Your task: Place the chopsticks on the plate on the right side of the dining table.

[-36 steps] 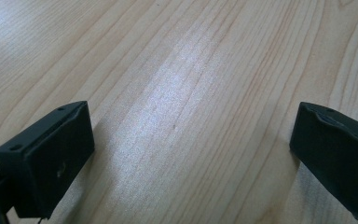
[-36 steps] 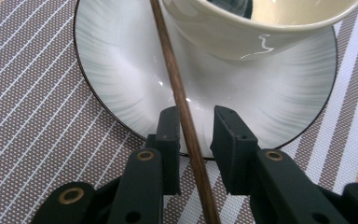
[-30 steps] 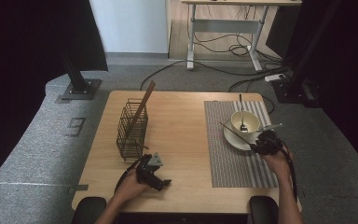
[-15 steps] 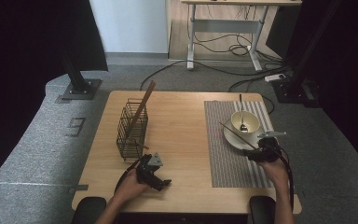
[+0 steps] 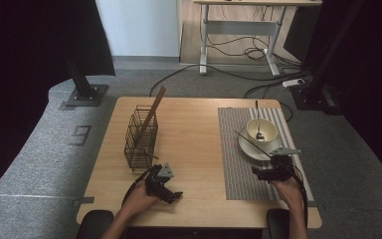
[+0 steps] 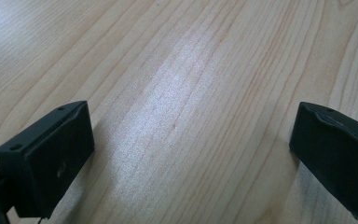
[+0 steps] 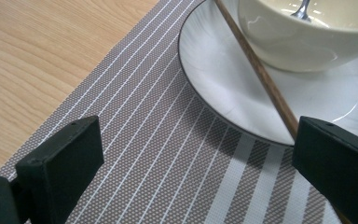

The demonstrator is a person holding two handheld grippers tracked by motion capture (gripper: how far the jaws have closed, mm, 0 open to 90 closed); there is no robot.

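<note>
A brown chopstick (image 7: pixel 261 74) lies slanted across the white plate (image 7: pixel 214 70), beside the cream bowl (image 7: pixel 303 42) that holds a metal spoon (image 7: pixel 303 9). Its near end runs behind one finger of my right gripper (image 7: pixel 196 163). That gripper's jaws have just been opening; they stand wide apart with only striped placemat (image 7: pixel 158 154) between them. From above, the right gripper (image 5: pixel 267 170) sits just short of the plate (image 5: pixel 273 149) and chopstick (image 5: pixel 246 139). My left gripper (image 5: pixel 171 193) rests low over bare wood near the table's front, open and empty (image 6: pixel 191 154).
A black wire basket (image 5: pixel 140 139) stands on the left half of the wooden table (image 5: pixel 194 134), with a second brown stick (image 5: pixel 153 112) leaning out of it. The grey placemat (image 5: pixel 238 164) covers the right side. Cables and a desk frame lie on the floor beyond.
The right gripper has pulled back from the plate toward the table's front edge and its jaws have spread. The chopstick stays on the plate. The left gripper has kept still.
</note>
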